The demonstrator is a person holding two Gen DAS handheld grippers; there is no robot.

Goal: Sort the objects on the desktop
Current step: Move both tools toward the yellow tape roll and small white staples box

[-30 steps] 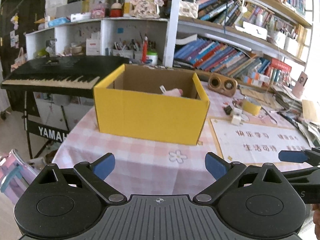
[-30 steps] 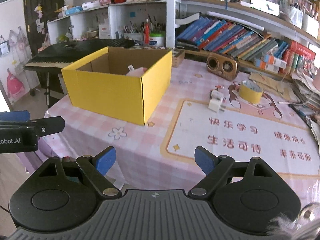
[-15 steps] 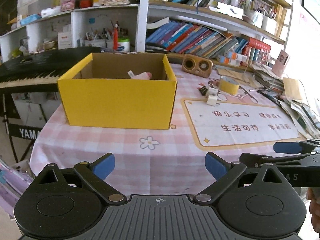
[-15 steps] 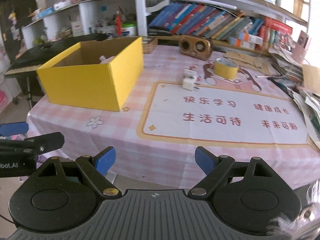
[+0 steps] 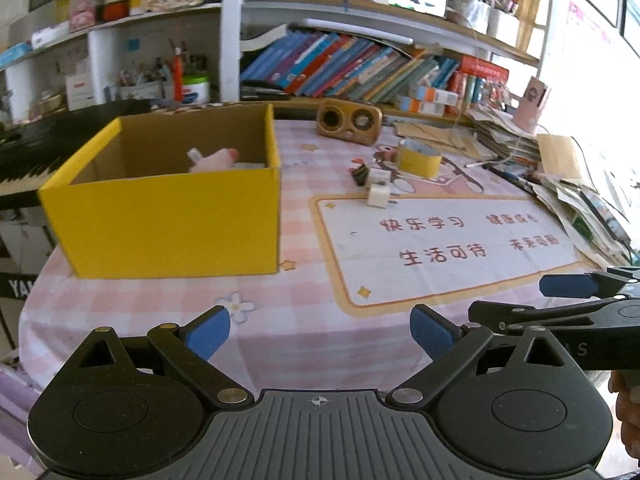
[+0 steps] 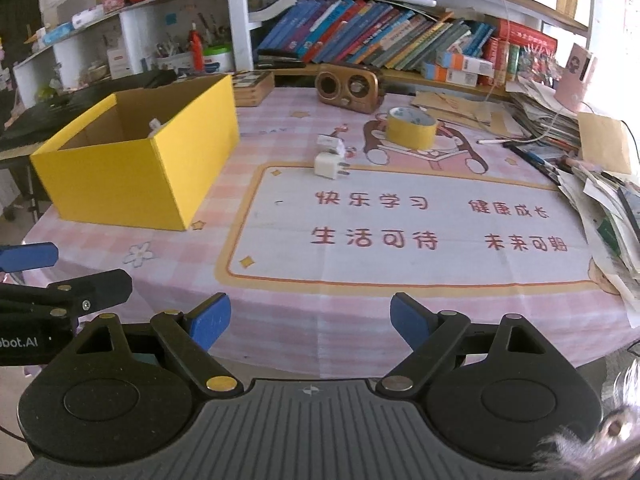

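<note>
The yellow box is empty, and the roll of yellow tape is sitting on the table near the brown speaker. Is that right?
Not quite. The yellow box is not empty: the left wrist view shows a pink thing lying inside it. The rest is right: the roll of yellow tape sits on the table near the brown speaker.

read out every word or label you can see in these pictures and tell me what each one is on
"快乐学习", "健康成长", "生活可待", "未来可期": table mat.
"DAY": mat, partly hidden.
"bot.AI", cut off: left tongs.
"S", cut off: right tongs.
"YA", cut off: keyboard.
Book spines: too small.
</note>
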